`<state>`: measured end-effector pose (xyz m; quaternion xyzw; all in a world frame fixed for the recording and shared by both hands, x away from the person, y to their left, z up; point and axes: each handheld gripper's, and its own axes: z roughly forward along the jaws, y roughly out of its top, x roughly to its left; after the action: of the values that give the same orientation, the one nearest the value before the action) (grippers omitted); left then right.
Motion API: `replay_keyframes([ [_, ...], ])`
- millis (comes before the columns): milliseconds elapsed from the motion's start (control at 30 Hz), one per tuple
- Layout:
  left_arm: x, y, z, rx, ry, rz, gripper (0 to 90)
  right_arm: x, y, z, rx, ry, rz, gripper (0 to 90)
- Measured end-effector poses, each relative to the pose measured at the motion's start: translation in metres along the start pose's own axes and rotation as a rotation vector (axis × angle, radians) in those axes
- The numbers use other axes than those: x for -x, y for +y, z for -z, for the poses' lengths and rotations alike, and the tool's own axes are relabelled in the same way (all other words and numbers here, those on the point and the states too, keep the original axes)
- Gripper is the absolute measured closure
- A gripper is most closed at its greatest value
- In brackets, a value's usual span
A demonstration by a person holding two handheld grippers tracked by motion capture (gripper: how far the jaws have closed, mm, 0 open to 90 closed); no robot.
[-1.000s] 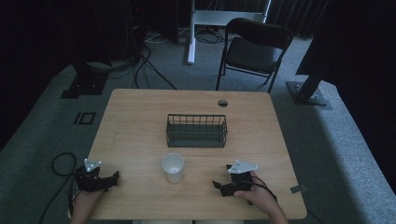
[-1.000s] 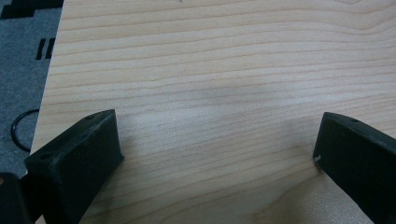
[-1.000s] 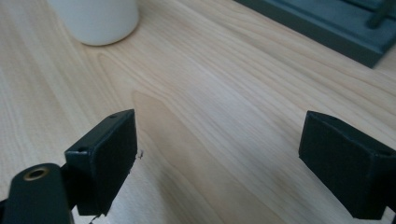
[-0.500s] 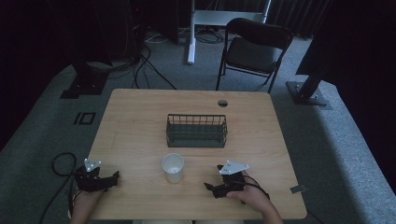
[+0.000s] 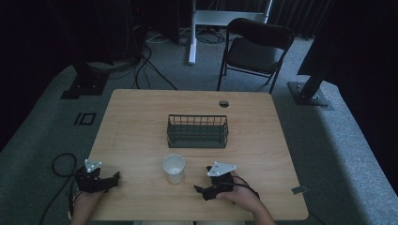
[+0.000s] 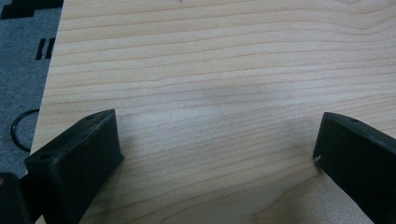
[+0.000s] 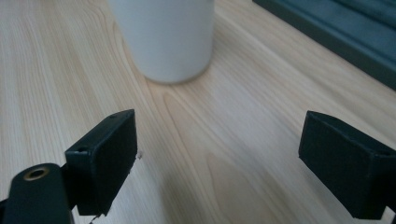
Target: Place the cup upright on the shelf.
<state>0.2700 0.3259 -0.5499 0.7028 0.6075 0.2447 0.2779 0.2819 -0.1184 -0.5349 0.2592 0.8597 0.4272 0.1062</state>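
Fingers [image 7: 105, 158] of the right gripper [image 5: 202, 190] are spread wide over bare wood, nothing held between them, and are aimed at the cup [image 5: 173, 168], which is seen close ahead in the right gripper view, standing upright and untouched. Fingers [image 6: 79, 154] of the left gripper [image 5: 112, 178] are likewise spread and empty, set near the worktop's [image 5: 141, 122] left edge, beyond which grey floor and a cable loop are seen. The cup is placed between the two grippers, slightly nearer the right one, close to the near edge. A wire basket [image 5: 197, 131] is set at the worktop's middle, just behind the cup and apart from it. Open wood is left to either side of the basket and behind it, up to the far edge.
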Motion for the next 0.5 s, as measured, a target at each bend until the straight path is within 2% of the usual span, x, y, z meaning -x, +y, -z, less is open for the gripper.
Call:
replay_keyframes([
  [167, 0.000, 0.000, 0.000, 0.000, 0.000, 0.000, 0.9, -0.005, 0.008, -0.008, 0.024, 0.016, -0.002, 11.4],
  [367, 0.000, 0.000, 0.000, 0.000, 0.000, 0.000, 0.9, -0.013, 0.019, -0.016, 0.049, 0.048, 0.018, 11.5],
  [500, 0.000, 0.000, 0.000, 0.000, 0.000, -0.001, 0.9, -0.017, 0.027, -0.020, 0.069, 0.051, 0.023, 12.7],
])
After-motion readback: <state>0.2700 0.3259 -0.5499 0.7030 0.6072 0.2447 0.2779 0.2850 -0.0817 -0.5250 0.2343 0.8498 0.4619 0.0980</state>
